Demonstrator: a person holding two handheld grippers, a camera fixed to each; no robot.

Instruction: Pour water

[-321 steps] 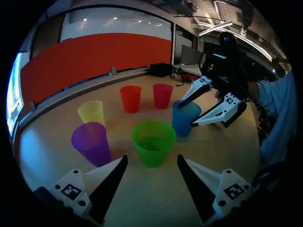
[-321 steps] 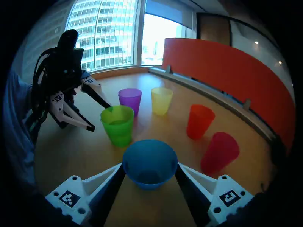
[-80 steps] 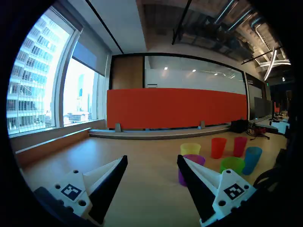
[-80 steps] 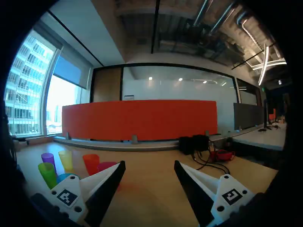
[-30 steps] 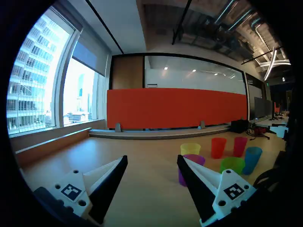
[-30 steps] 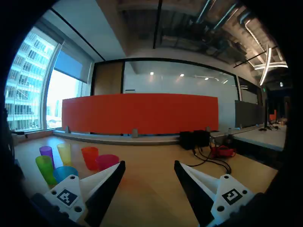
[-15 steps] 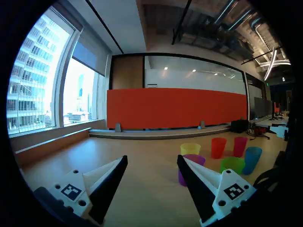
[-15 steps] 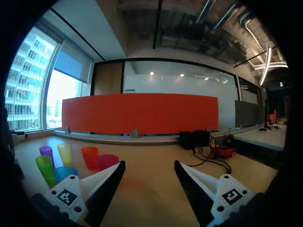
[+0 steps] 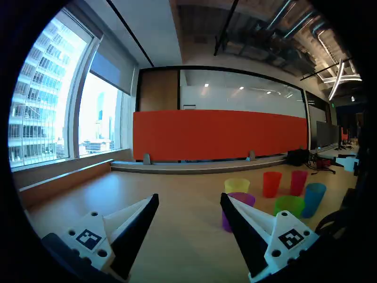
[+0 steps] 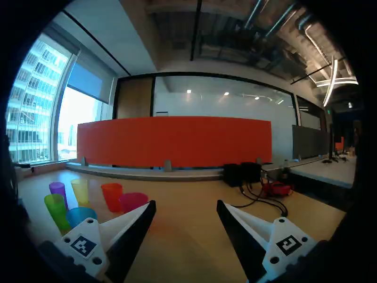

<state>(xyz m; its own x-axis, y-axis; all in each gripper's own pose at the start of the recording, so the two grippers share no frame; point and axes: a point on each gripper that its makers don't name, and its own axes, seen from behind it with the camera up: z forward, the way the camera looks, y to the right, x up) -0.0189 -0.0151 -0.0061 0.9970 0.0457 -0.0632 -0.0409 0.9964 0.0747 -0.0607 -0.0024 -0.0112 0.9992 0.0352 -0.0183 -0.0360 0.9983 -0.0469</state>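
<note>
Left tongs (image 9: 188, 198) wide apart, nothing in them; right tongs (image 10: 186, 203) same. Cluster of coloured plastic cups (image 9: 289, 205) sits on the pale wood counter (image 9: 188, 236), right of the left tongs & left of the right tongs, w/ the blue plastic cup (image 10: 80, 216) nearest.

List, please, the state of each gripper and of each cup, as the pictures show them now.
left gripper, open, holding nothing.
right gripper, open, holding nothing.
yellow cup, upright.
purple cup, upright, partly hidden behind a finger of the left gripper.
orange cup, upright.
pink cup, upright.
blue cup, upright.
green cup, upright; its contents cannot be seen.
</note>
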